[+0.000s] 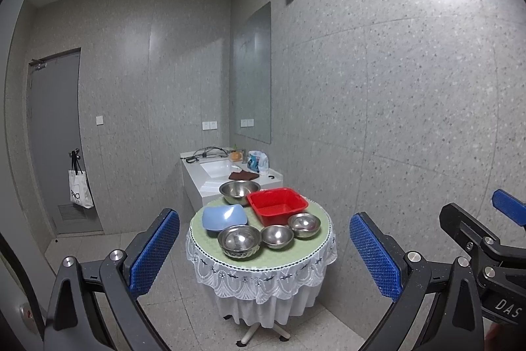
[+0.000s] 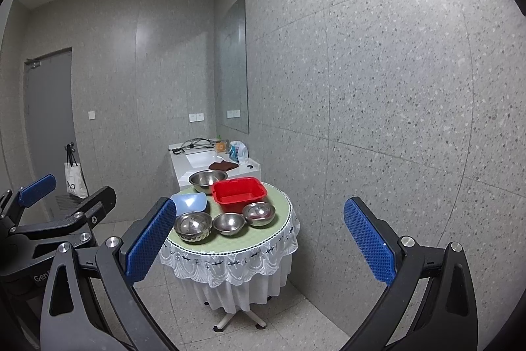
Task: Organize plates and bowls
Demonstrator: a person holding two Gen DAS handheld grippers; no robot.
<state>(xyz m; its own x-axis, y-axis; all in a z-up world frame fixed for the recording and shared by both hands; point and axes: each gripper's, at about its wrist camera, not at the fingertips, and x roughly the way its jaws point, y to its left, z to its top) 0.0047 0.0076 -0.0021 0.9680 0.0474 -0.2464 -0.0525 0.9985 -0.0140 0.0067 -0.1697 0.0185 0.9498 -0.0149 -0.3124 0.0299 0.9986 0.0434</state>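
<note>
A small round table (image 1: pixel 296 262) with a green top and white lace skirt stands ahead. On it are three small steel bowls in a front row (image 1: pixel 239 239) (image 1: pixel 277 236) (image 1: pixel 304 225), a blue plate-bowl (image 1: pixel 223 217), a red square basin (image 1: pixel 277 205) and a large steel bowl (image 1: pixel 239 191) at the back. My left gripper (image 1: pixel 264 255) is open and empty, held well short of the table. My right gripper (image 2: pixel 259 247) is open and empty, also short of the table (image 2: pixel 256 239). The right gripper shows at the right edge of the left view (image 1: pixel 493 239).
A white sink counter (image 1: pixel 210 183) with a brown cloth, cables and bottles stands behind the table against the speckled wall. A grey door (image 1: pixel 54 137) with a hanging white bag (image 1: pixel 80 193) is at the left. Tiled floor surrounds the table.
</note>
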